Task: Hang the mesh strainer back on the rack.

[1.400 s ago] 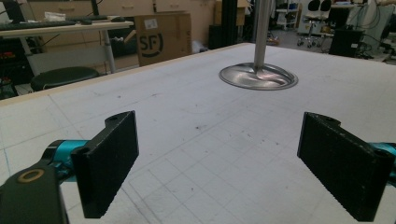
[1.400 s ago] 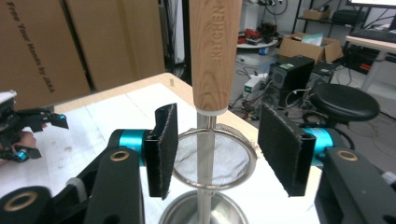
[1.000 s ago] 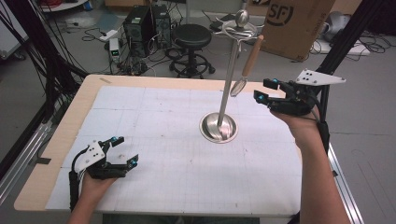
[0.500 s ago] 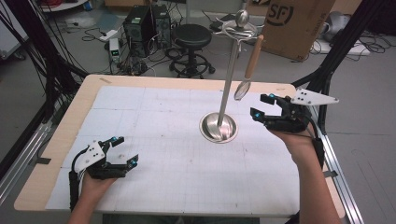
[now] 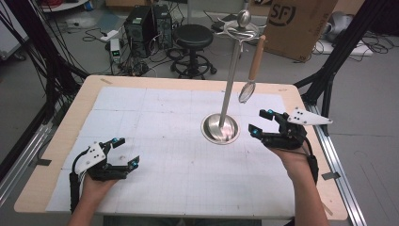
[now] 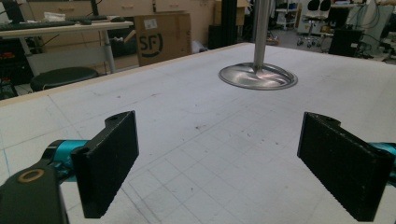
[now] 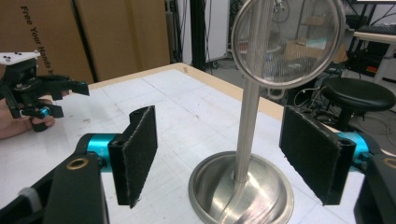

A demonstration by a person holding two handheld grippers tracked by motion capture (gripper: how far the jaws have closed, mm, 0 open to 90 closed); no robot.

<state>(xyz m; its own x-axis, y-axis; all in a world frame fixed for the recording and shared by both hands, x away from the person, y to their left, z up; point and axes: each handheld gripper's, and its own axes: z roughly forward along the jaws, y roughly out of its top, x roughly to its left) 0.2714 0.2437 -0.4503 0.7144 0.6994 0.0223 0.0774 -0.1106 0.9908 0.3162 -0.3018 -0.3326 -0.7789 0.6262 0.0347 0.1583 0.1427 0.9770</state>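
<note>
Hanging strainer (image 7: 288,43), handle cut off above, beyond wide-open right gripper (image 7: 219,156).

Stand (image 5: 229,89): polished silver. Strainer (image 5: 246,91): silver mesh, pale wooden handle. Both grippers, left (image 5: 121,151) and right (image 5: 261,123): black jaws, turquoise fittings, white plates. Table (image 5: 61,136): light wood edge, white mat gridded in faint lines. Box (image 5: 301,23) at one o'clock: brown cardboard.

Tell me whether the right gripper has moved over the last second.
Yes. The right gripper has come down and left, toward the round steel stand base, jaws open.
</note>
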